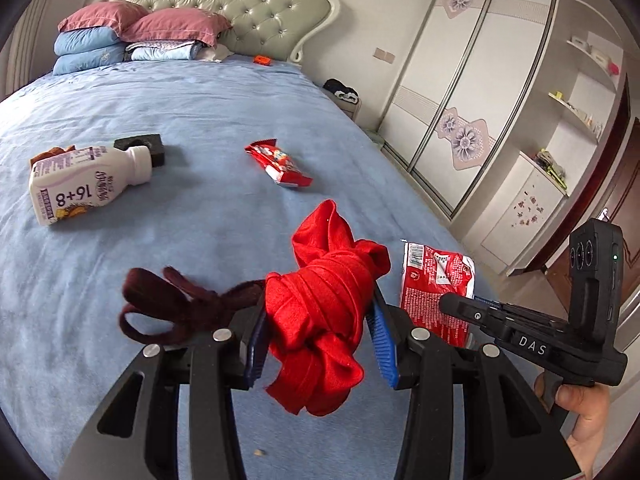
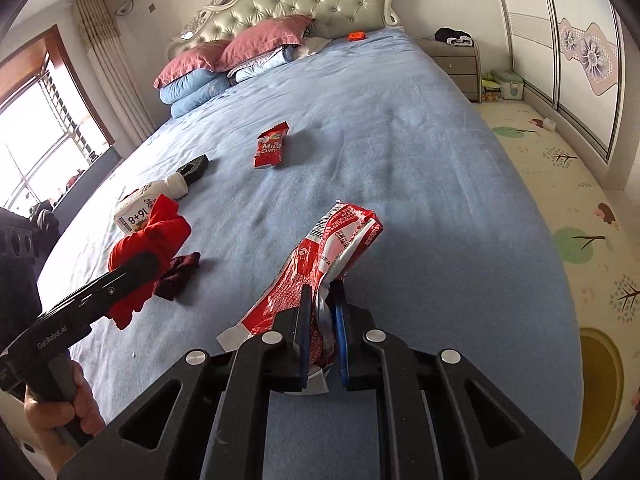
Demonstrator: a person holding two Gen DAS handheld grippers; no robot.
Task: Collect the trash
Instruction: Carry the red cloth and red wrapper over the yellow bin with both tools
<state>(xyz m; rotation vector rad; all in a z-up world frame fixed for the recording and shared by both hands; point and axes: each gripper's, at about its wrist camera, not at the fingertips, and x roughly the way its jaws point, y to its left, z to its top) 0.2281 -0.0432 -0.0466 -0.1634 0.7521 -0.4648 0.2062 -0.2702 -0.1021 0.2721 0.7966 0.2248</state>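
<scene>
My left gripper [image 1: 320,320] is shut on a knotted red cloth [image 1: 320,308], held above the blue bed [image 1: 200,240]; it also shows in the right wrist view [image 2: 148,240]. A dark maroon cloth strip [image 1: 172,304] lies just left of it. My right gripper [image 2: 322,312] is shut on a crumpled red snack wrapper [image 2: 320,264], also seen in the left wrist view [image 1: 432,284]. A white milk bottle [image 1: 84,180] lies on its side at the left. A red candy wrapper [image 1: 280,164] lies mid-bed.
A black block [image 1: 144,146] sits by the bottle's cap. Stacked pillows [image 1: 108,36] and a small orange item [image 1: 262,60] lie near the headboard. A wardrobe [image 1: 460,92] and nightstand [image 2: 456,64] stand right of the bed, beside a patterned floor mat [image 2: 560,200].
</scene>
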